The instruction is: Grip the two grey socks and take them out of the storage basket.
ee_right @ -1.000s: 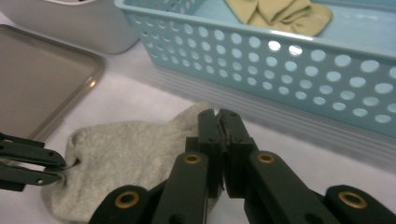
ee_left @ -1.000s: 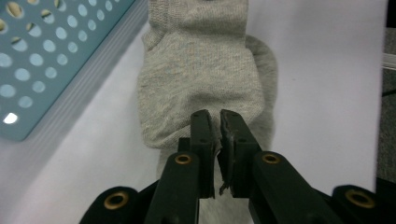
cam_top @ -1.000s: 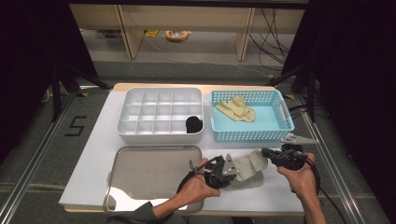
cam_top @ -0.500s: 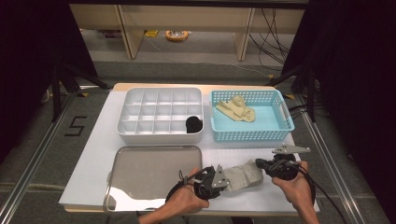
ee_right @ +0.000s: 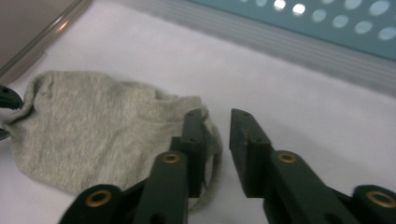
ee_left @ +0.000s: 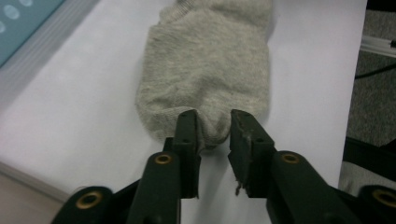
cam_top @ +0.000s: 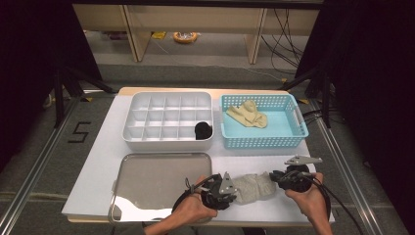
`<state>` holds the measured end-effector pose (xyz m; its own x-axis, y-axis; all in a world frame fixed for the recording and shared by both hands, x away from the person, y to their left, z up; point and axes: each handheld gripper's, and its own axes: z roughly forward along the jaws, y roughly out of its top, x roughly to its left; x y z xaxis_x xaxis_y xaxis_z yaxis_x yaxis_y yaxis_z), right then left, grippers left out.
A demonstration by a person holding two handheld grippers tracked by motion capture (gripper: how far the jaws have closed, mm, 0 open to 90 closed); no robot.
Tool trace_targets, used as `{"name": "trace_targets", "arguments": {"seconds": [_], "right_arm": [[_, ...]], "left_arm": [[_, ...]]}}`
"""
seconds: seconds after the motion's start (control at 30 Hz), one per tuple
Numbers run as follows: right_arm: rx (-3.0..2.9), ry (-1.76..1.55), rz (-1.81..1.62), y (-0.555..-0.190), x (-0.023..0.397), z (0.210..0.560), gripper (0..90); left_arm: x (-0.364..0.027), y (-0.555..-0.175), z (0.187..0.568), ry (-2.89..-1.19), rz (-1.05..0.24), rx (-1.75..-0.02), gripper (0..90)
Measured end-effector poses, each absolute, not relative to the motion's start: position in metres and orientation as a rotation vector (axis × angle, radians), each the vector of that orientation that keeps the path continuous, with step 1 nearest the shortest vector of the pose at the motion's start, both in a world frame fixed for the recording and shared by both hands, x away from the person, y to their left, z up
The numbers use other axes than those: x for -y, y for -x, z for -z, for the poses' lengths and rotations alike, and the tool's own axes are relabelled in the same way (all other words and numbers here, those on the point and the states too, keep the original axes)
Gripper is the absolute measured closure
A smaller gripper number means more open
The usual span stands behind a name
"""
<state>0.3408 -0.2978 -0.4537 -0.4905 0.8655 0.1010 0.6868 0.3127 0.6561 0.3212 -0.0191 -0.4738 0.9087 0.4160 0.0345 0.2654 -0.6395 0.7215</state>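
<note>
A grey sock [cam_top: 252, 187] lies flat on the white table near its front edge, between my two grippers. My left gripper [cam_top: 235, 189] is at the sock's left end. In the left gripper view its jaws [ee_left: 214, 119] stand apart, and the sock [ee_left: 205, 79] end rests loose between them. My right gripper [cam_top: 273, 177] is at the sock's right end. In the right gripper view the gap between its jaws [ee_right: 217, 116] is bare, with the sock [ee_right: 93, 126] edge beside one jaw. Both pairs of jaws have just been opening.
A metal tray [cam_top: 147, 171] lies left of the sock. Behind it is a white divided box [cam_top: 169, 98] with a black sock [cam_top: 203, 130] in one compartment. A blue basket [cam_top: 264, 143] at the back right holds beige socks [cam_top: 247, 115].
Both hands came down and toward the front edge with the sock. The jaws of both grippers opened and let the sock go; it now lies on the table.
</note>
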Motion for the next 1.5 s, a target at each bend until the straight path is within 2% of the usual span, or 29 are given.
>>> {"name": "trace_targets", "arguments": {"seconds": [0.03,0.07,0.17,0.37,0.47,0.57,0.77,0.87,0.93,1.1,1.13,1.5], "right_arm": [[-2.312,-1.407,-0.949,-0.341,0.298,0.454,72.2],[-2.288,-1.308,-0.984,-0.342,0.300,0.449,67.9],[-2.278,-1.335,-1.017,-0.340,0.295,0.441,62.3],[-2.363,-1.292,-1.002,-0.351,0.285,0.450,63.3],[-2.409,-1.282,-0.985,-0.356,0.282,0.457,68.9],[-2.422,-1.243,-0.991,-0.356,0.284,0.459,84.4],[-2.347,-1.302,-0.960,-0.347,0.290,0.447,86.6],[-2.342,-1.339,-0.976,-0.346,0.290,0.451,85.8],[-2.385,-1.251,-0.974,-0.352,0.291,0.460,83.0],[-2.350,-1.287,-0.970,-0.350,0.289,0.458,76.8],[-2.339,-1.300,-0.966,-0.350,0.291,0.456,71.6],[-2.278,-1.322,-1.036,-0.337,0.286,0.436,66.4]], "left_arm": [[0.019,-0.321,0.474,-2.298,-0.253,-0.483,64.7],[0.014,-0.327,0.468,-2.285,-0.259,-0.507,62.7],[0.011,-0.338,0.466,-2.215,-0.248,-0.622,56.8],[0.015,-0.349,0.474,-2.219,-0.218,-0.672,52.7],[0.015,-0.350,0.477,-2.221,-0.208,-0.689,52.0],[0.014,-0.351,0.476,-2.221,-0.208,-0.685,52.1],[0.013,-0.350,0.474,-2.205,-0.217,-0.699,52.6],[0.012,-0.351,0.473,-2.205,-0.219,-0.695,51.0],[0.013,-0.351,0.472,-2.184,-0.211,-0.721,48.9],[0.017,-0.350,0.472,-2.179,-0.195,-0.720,47.5],[0.020,-0.349,0.472,-2.179,-0.191,-0.721,47.2],[0.026,-0.351,0.478,-2.215,-0.161,-0.778,40.1]]}}
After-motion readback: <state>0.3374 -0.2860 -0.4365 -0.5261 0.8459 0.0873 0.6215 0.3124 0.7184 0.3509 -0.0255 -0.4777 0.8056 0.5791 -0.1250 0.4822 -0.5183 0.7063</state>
